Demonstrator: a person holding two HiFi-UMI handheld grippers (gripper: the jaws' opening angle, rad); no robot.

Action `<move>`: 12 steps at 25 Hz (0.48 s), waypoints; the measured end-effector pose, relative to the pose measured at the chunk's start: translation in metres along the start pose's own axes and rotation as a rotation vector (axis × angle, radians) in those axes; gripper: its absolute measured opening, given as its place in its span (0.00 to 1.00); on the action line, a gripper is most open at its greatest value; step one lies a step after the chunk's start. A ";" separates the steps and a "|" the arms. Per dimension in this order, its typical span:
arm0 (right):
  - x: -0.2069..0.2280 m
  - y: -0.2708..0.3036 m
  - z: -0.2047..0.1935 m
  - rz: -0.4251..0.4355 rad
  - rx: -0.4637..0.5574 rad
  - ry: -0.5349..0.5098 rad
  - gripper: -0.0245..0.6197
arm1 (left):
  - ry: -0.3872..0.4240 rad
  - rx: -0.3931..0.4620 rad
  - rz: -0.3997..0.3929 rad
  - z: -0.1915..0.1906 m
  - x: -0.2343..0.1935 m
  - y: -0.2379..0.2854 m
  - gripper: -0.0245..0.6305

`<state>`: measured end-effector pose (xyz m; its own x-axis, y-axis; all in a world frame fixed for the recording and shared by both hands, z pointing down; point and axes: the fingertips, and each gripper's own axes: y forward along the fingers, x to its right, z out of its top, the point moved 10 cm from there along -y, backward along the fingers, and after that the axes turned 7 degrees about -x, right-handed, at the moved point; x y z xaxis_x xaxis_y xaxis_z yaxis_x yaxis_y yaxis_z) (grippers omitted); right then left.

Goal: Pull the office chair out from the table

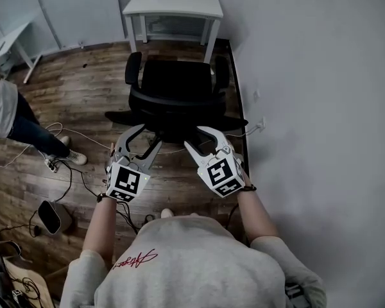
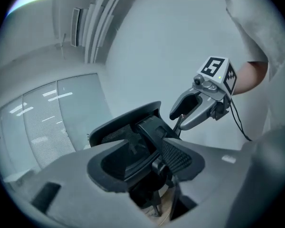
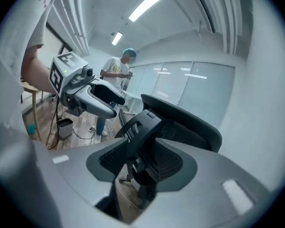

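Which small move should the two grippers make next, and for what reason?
Probably bring both forward onto the top edge of the backrest and close them there. The left gripper and right gripper are open, empty and short of the office chair, which stands close to the white table.

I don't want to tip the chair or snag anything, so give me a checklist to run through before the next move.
1. Left claw open and empty: ok.
2. Right claw open and empty: ok.
3. Claws gripping the office chair: not ok, both are short of it.
4. Chair clear of the white table: ok, a gap shows between them.
5. Bystander out of the way: ok, at far left.
6. Cables away from the chair's wheels: cannot tell.
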<state>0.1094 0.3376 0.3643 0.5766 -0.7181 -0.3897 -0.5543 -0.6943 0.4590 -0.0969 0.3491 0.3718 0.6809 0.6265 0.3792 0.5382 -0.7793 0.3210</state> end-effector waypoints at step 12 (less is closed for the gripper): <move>-0.017 -0.033 0.016 0.009 0.139 0.153 0.29 | -0.148 0.091 0.044 0.011 0.010 -0.031 0.35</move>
<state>0.1087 0.3715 0.3434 0.6501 -0.7155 -0.2556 -0.6309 -0.6958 0.3433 -0.1013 0.3794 0.3564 0.7668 0.5883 0.2566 0.5447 -0.8080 0.2247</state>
